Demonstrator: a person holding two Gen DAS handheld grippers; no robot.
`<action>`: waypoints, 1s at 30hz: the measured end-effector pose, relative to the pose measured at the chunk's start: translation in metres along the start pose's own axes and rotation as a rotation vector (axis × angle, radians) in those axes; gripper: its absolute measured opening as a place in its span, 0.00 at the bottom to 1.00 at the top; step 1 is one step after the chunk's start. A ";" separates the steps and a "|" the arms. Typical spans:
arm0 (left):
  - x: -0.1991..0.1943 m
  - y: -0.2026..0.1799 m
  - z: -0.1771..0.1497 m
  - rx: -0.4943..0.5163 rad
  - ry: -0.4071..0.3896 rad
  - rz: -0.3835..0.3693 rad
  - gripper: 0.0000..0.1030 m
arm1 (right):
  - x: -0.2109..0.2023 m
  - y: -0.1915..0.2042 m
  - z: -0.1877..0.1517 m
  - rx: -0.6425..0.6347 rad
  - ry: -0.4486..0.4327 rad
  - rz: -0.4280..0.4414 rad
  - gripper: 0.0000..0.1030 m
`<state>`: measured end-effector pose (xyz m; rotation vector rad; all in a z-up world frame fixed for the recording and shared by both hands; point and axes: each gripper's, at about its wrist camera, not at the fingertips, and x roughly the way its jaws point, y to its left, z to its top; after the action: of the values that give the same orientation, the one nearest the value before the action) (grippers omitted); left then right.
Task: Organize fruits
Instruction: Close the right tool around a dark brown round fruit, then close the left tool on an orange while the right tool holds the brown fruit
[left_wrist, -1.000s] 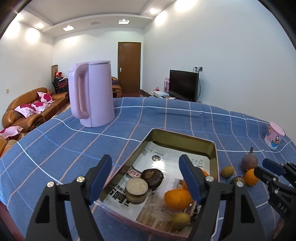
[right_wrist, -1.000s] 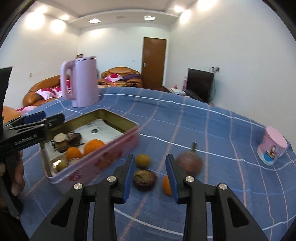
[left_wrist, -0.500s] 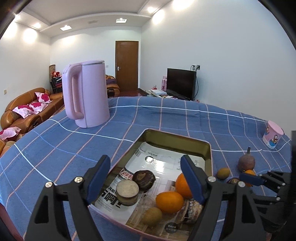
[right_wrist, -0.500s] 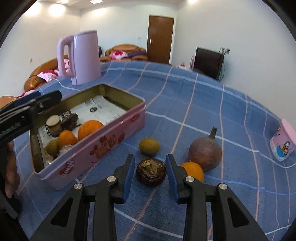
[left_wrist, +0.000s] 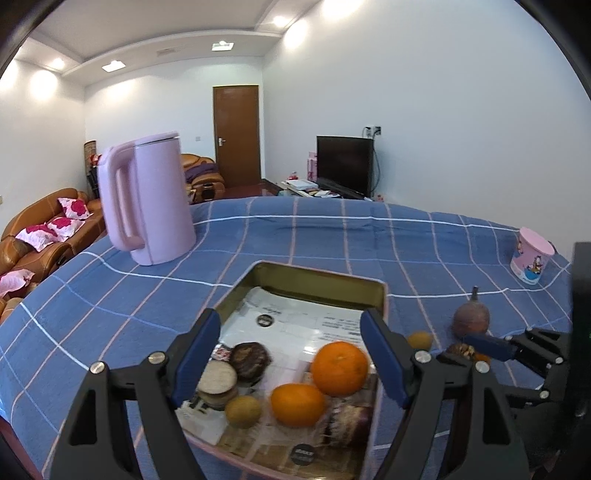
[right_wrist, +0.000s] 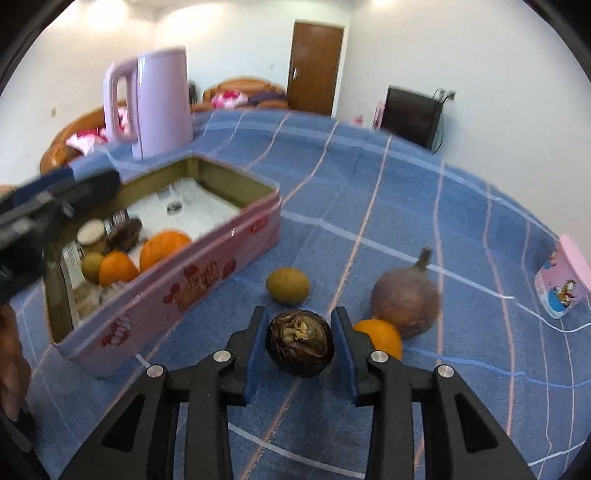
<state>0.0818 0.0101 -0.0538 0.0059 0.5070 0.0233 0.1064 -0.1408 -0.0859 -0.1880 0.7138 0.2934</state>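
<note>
Right wrist view shows the right gripper (right_wrist: 300, 343) low over the blue checked desk (right_wrist: 443, 206), its blue pads closed in on either side of a dark brown, rough-skinned fruit (right_wrist: 300, 343); the pads look to be touching it, though whether the fruit is lifted off the cloth cannot be told. Just behind and to the right of that fruit lies a small orange (right_wrist: 380, 334), touching a larger purplish round fruit with a stem (right_wrist: 406, 297). A small yellow-green fruit (right_wrist: 288, 286) sits apart from them, between the gripper and the pink tin (right_wrist: 207, 273). Inside the tin, on its printed paper lining, are two oranges (right_wrist: 162, 247), a yellow-green fruit, a dark round fruit and a pale disc-shaped item. Left wrist view has the left gripper (left_wrist: 291, 360) spread wide and holding nothing, hanging above the near end of the same tin (left_wrist: 317, 275), with the oranges (left_wrist: 338, 367) and the other pieces below and between its fingers. A lilac kettle (left_wrist: 147, 199) stands upright on the desk beyond the tin, and a pink cartoon cup (left_wrist: 532, 254) stands far off to the right.
</note>
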 end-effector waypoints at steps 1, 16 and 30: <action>0.001 -0.005 0.001 0.008 0.002 -0.008 0.78 | -0.006 -0.004 -0.002 0.017 -0.024 0.000 0.36; 0.028 -0.109 -0.005 0.157 0.109 -0.177 0.78 | -0.046 -0.091 -0.027 0.255 -0.104 -0.209 0.36; 0.052 -0.147 -0.018 0.220 0.266 -0.294 0.65 | -0.051 -0.109 -0.034 0.310 -0.116 -0.215 0.36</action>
<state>0.1217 -0.1361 -0.0960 0.1453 0.7698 -0.3233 0.0846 -0.2627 -0.0697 0.0478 0.6094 -0.0134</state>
